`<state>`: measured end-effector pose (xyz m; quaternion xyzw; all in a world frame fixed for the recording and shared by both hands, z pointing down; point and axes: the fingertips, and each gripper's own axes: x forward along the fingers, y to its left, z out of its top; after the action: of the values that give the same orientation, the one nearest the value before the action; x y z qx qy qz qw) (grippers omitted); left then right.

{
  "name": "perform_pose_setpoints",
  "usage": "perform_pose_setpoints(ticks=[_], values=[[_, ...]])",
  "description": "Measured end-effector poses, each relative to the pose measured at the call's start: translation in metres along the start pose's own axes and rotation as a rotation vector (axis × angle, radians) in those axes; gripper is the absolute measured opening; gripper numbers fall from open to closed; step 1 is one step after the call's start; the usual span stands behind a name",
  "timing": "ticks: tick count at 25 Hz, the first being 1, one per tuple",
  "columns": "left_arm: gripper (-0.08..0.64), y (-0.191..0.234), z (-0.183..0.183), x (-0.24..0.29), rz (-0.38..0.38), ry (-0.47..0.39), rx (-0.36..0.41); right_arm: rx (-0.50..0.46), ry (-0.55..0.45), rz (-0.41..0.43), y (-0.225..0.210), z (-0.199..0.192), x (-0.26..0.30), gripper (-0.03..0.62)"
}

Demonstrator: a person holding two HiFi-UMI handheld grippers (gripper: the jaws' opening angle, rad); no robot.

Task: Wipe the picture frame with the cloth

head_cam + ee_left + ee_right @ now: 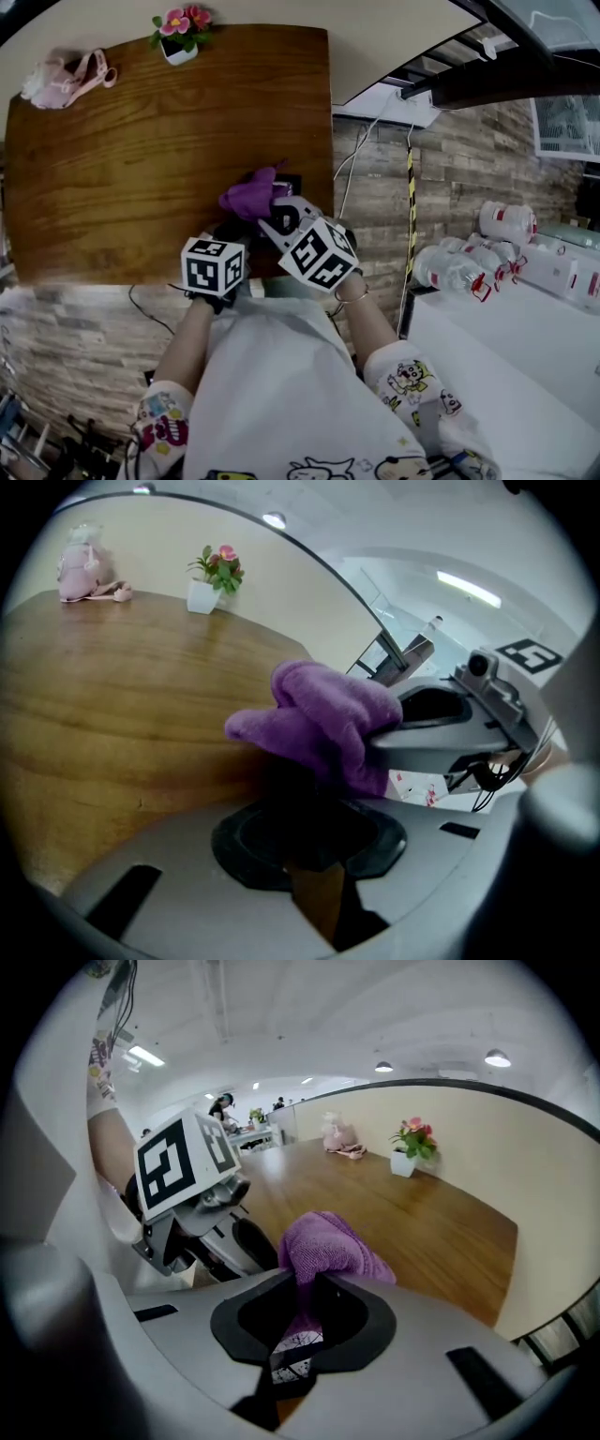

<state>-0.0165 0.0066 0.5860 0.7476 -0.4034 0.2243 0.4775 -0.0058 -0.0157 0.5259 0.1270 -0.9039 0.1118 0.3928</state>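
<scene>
- The left claw (pixel 234 227) points forward and steeply down, its jaws a little apart and clamped on the dark frame (pixel 298 785).
- The right claw (pixel 281 217) lies just beside it, tilted down and turned in toward the left one, its jaws pinching the cloth (pixel 323 1246).
- The left forearm (pixel 187 347) and right forearm (pixel 370 323) reach forward from the body and converge.
- The left cube (pixel 214 265) and right cube (pixel 321 253) sit side by side.

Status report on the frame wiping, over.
Left gripper shut on the picture frame. Right gripper shut on the purple cloth, cloth at the frame's top. Flowerpot far back, out of the way.
</scene>
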Motion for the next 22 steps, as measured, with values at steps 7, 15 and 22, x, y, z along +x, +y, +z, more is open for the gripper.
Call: perform_pose_setpoints(ticks=[7,15,22], values=[[0.078,0.002,0.001,0.0,-0.001,0.001,-0.001,-0.044,0.078,0.047,0.002,-0.02,0.026,0.043],[0.078,0.002,0.0,0.0,-0.004,0.003,-0.006,-0.015,0.129,0.035,0.003,-0.037,0.026,0.041],[0.078,0.003,-0.001,0.0,-0.006,0.003,-0.011,0.026,0.178,-0.032,-0.002,-0.056,0.011,0.041]])
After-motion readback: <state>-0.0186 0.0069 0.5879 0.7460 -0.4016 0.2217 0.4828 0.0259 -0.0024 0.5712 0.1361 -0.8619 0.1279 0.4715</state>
